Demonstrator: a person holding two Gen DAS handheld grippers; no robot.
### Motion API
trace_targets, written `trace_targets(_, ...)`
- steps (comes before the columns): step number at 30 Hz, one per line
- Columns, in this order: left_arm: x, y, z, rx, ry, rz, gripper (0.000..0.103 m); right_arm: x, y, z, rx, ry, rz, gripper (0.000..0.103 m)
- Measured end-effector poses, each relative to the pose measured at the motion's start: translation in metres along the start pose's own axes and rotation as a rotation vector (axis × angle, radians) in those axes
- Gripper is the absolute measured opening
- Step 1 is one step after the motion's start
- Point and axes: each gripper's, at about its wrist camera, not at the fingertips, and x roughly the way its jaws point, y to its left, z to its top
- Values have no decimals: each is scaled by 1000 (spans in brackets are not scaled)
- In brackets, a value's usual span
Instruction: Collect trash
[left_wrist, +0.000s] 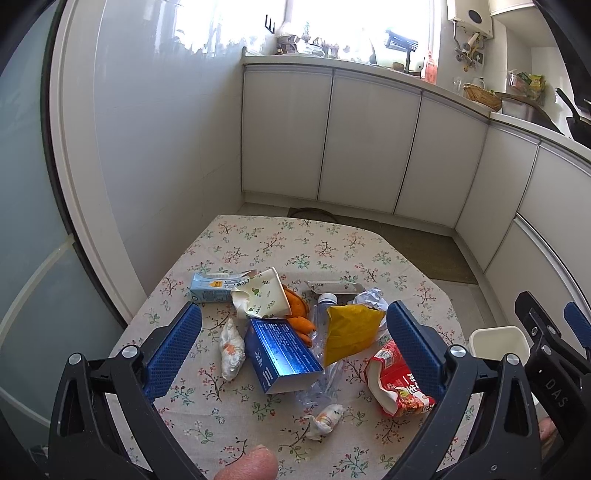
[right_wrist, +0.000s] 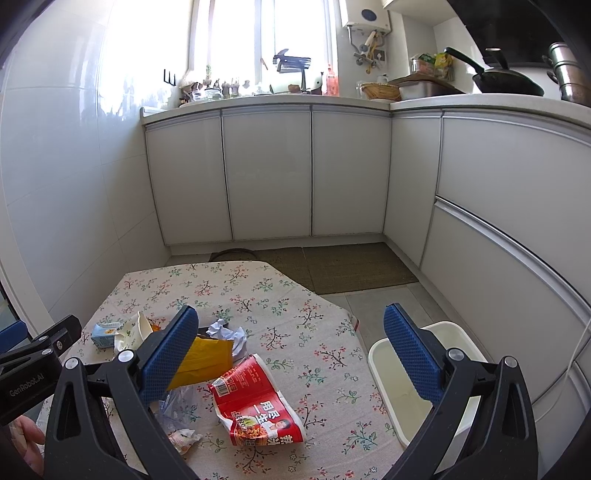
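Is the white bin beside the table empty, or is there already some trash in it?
Empty, as far as visible. The white bin shows only bare inner walls and floor; the right gripper hides part of it. All trash lies on the table.

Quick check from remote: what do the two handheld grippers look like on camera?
Both match: black plastic frames with triangular cutouts and silver pivot bolts, each carrying two blue, dimple-textured finger pads. The left gripper body reads "GenRobot.AI"; the right gripper body reads "DAS". No cables or sleeves visible.

Trash lies clustered on the tabletop (left_wrist: 258, 236): a box (left_wrist: 280, 354) at centre, a crumpled tissue (left_wrist: 232, 350) to its left, a drink carton (left_wrist: 208, 288) behind, a torn noodle cup (left_wrist: 397, 380) to the right. A bin (right_wrist: 402, 384) stands on the floor beside the tabletop's right edge.
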Motion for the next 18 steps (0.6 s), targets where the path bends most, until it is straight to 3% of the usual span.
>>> trace_targets(18,5,0,-1,-3,22,14,96,9,2,-5,-3,35,-2,98)
